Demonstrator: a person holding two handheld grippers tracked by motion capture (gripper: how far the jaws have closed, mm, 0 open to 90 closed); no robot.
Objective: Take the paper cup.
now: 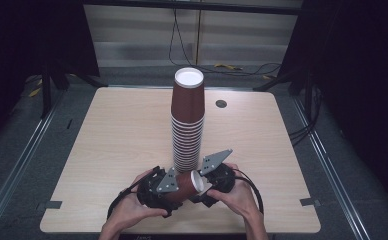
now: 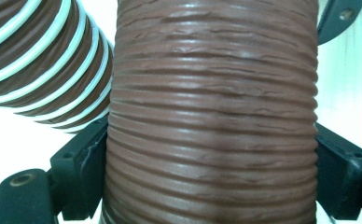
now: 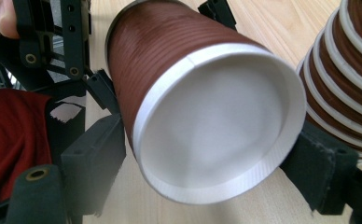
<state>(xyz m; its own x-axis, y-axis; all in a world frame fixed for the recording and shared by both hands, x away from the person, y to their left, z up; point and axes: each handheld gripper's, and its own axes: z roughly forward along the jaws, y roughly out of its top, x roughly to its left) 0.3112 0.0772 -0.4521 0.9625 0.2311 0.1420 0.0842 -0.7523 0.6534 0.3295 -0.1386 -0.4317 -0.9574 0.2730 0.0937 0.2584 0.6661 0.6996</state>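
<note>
A tall stack of upturned brown paper cups [image 1: 188, 120] with white rims stands at the middle of the table; it also appears as the stack [image 2: 44, 60] and the stack [image 3: 347, 70] beside the jaws. In front of it a single brown ribbed cup [image 1: 186, 185] lies sideways above the table's near edge. My left gripper [image 1: 172, 192] is shut on the cup's body [image 2: 212, 93], one black jaw pressing each side. My right gripper [image 1: 205, 187] meets it from the right. Its jaws touch both sides of the cup's white base end [image 3: 216, 130], at the right gripper [image 3: 207, 163].
The light wooden table [image 1: 112, 150] has a dark round grommet [image 1: 221, 103] at the back right. Cables [image 1: 232, 67] lie on the floor beyond the far edge, and dark curtains hang on both sides. Red cloth [image 3: 11, 140] shows below the left gripper in the right gripper view.
</note>
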